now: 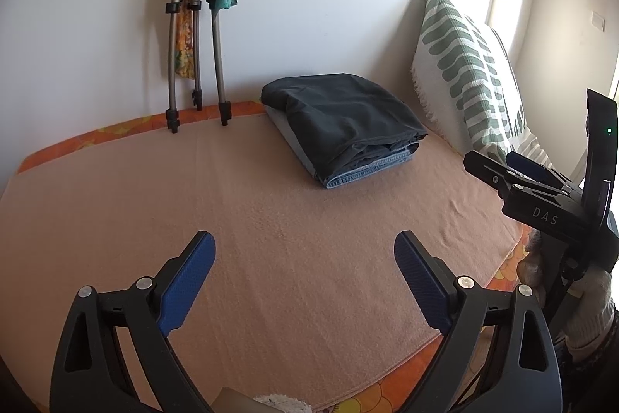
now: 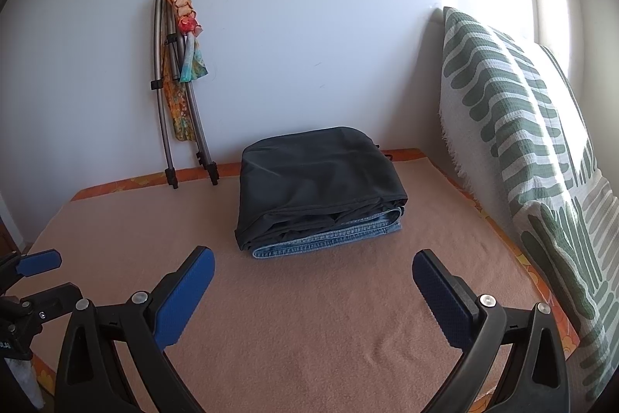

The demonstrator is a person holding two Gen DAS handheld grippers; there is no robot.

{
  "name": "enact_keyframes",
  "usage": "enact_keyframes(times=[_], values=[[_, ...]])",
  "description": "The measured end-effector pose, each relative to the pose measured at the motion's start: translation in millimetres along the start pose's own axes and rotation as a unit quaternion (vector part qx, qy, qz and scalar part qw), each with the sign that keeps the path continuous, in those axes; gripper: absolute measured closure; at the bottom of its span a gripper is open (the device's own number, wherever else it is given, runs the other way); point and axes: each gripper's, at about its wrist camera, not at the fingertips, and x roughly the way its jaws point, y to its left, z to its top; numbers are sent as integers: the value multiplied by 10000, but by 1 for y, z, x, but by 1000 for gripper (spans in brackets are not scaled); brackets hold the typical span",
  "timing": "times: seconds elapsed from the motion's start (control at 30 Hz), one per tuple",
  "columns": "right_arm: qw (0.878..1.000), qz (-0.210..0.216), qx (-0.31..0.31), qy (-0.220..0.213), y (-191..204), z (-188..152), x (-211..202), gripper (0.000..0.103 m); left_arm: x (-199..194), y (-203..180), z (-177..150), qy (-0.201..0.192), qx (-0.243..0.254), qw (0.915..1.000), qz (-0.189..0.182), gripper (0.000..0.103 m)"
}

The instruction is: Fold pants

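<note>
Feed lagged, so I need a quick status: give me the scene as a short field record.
pants: dark pair folded, stacked on folded jeans
surface: peach blanket
left tongs: open, empty, short of the stack
right tongs: open, empty, short of the stack
right of stack: green-patterned pillow
against wall: folded metal frame

Left gripper [image 1: 303, 281]: jaws wide apart, nothing between them.
Right gripper [image 2: 313, 297]: jaws wide apart, empty, angled downward.
</note>
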Motion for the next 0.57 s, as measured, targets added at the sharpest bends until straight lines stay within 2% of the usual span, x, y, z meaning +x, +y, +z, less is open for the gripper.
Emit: enact_keyframes(times=[0.57], values=[[10000,27,12,12,0,0,2,0,-3,-1,-2,-78,17,10000,46,5]])
